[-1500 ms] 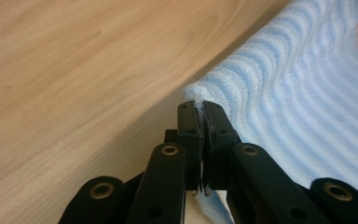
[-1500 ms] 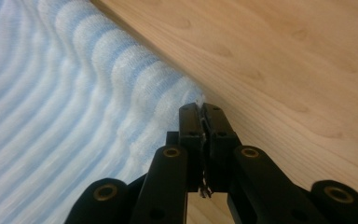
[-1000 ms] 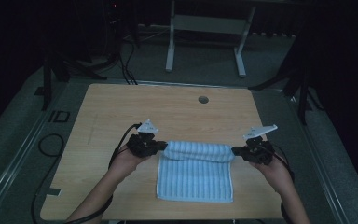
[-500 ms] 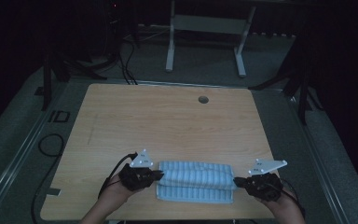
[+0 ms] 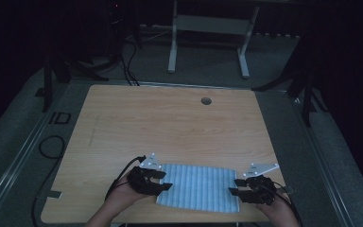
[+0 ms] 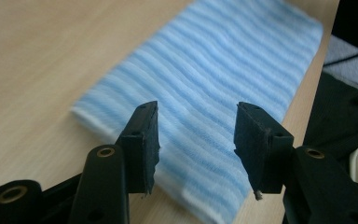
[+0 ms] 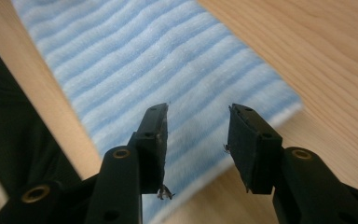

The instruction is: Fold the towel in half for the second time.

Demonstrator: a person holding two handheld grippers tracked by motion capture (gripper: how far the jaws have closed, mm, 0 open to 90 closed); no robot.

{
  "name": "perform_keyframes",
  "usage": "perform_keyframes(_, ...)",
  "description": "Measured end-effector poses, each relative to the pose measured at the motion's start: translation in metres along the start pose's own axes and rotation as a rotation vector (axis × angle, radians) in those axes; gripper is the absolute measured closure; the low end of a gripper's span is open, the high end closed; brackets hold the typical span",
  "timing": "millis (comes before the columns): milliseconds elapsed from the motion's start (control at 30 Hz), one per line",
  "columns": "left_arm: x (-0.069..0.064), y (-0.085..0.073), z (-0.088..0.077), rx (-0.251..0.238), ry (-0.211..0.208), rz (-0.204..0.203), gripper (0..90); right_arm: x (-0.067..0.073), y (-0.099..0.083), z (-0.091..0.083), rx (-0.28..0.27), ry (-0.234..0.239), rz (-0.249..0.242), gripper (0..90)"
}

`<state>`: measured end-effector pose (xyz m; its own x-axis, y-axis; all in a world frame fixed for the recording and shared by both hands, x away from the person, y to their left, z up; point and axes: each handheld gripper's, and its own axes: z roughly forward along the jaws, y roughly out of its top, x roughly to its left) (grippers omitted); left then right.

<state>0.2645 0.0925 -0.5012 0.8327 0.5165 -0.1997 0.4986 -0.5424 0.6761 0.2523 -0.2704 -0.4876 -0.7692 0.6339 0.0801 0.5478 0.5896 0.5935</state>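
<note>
Both folds look complete to us: the blue striped towel (image 5: 198, 184) lies flat along the wooden table's (image 5: 170, 118) near edge, and our left gripper (image 5: 163, 180) and right gripper (image 5: 235, 187), jaws just opened and apart, flank its short ends holding nothing, leaving only withdrawal.

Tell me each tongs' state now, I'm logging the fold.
Left tongs: open, just released, above the striped towel.
Right tongs: open, just released, holding nothing.

Your towel (image 5: 198, 184) striped light blue and white with a white edge, your table (image 5: 170, 123) pale wood grain with a dark round hole (image 5: 206, 100), your left gripper (image 5: 163, 182) and right gripper (image 5: 236, 187) black with brass-coloured rivets, grey floor (image 5: 340, 156).
</note>
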Motion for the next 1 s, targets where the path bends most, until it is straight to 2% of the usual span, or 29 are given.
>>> perform_keyframes(133, 0.003, -0.001, 0.025, 0.070, 0.002, 0.014, 49.8, -0.002, 0.003, 0.019, 0.027, -0.010, -0.035, 55.9)
perform_keyframes(267, 0.009, -0.002, 0.040, 0.110, 0.025, 0.016, 49.9, -0.007, 0.007, 0.040, 0.090, -0.058, -0.081, 55.6)
perform_keyframes(300, 0.011, -0.003, 0.041, 0.114, 0.028, 0.014, 50.2, -0.008, 0.008, 0.044, 0.101, -0.060, -0.078, 55.5)
perform_keyframes(400, 0.015, -0.003, 0.041, 0.111, 0.036, 0.013, 51.7, -0.011, 0.011, 0.053, 0.111, -0.071, -0.089, 55.4)
perform_keyframes(533, 0.024, -0.002, 0.039, 0.118, 0.067, 0.006, 52.4, -0.018, 0.020, 0.061, 0.113, -0.075, -0.091, 55.3)
perform_keyframes(667, 0.036, 0.000, 0.037, 0.115, 0.087, -0.013, 52.5, -0.024, 0.033, 0.070, 0.105, -0.084, -0.103, 55.0)
perform_keyframes(800, 0.050, 0.003, 0.034, 0.115, 0.112, -0.011, 52.4, -0.032, 0.045, 0.079, 0.100, -0.073, -0.100, 54.9)
perform_keyframes(867, 0.056, 0.004, 0.034, 0.117, 0.132, 0.003, 52.4, -0.037, 0.053, 0.084, 0.102, -0.068, -0.090, 54.8)
perform_keyframes(967, 0.069, 0.007, 0.033, 0.114, 0.153, -0.002, 52.3, -0.042, 0.064, 0.092, 0.106, -0.065, -0.088, 54.8)
perform_keyframes(1000, 0.074, 0.008, 0.033, 0.110, 0.150, -0.015, 52.3, -0.044, 0.068, 0.094, 0.106, -0.061, -0.088, 54.7)
